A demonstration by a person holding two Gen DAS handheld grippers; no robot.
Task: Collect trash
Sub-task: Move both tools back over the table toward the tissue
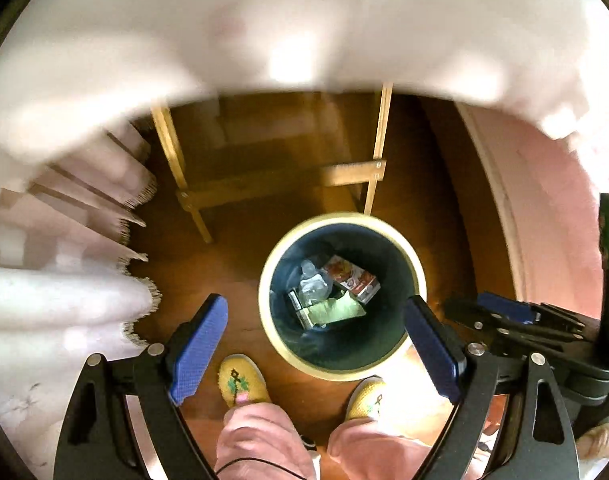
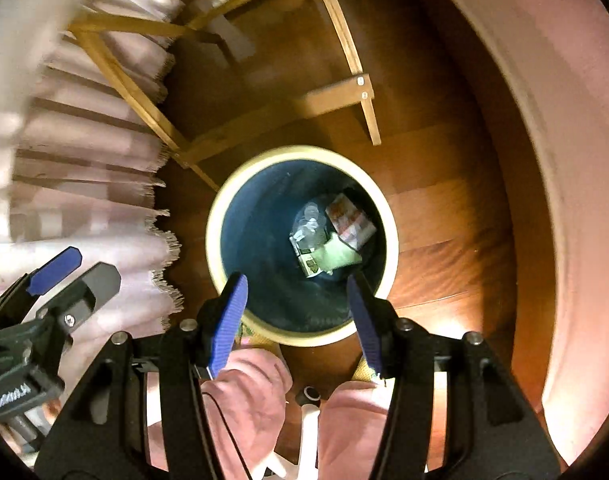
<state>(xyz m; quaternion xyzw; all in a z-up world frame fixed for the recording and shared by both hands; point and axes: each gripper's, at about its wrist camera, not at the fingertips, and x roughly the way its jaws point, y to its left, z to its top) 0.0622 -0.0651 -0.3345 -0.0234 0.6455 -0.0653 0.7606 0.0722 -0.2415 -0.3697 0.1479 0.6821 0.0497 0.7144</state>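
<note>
Your left tongs point(image 1: 324, 344) were spread wide and empty, your right tongs point(image 2: 300, 312) about half spread, also empty, both pointed down over the bin point(image 2: 220, 216). The trash sat at the bin's bottom just beyond the tips: a clear bottle point(image 1: 314, 284), a red carton point(image 1: 352, 278), green paper point(image 1: 336, 310). Your slippers point(image 1: 242, 380) stood below the tongs on the wood floor point(image 2: 444, 220).

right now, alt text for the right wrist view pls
The open, empty right gripper points down into a cream-rimmed bin holding a red carton, clear plastic bottle and green wrapper, on a wooden floor.
</note>
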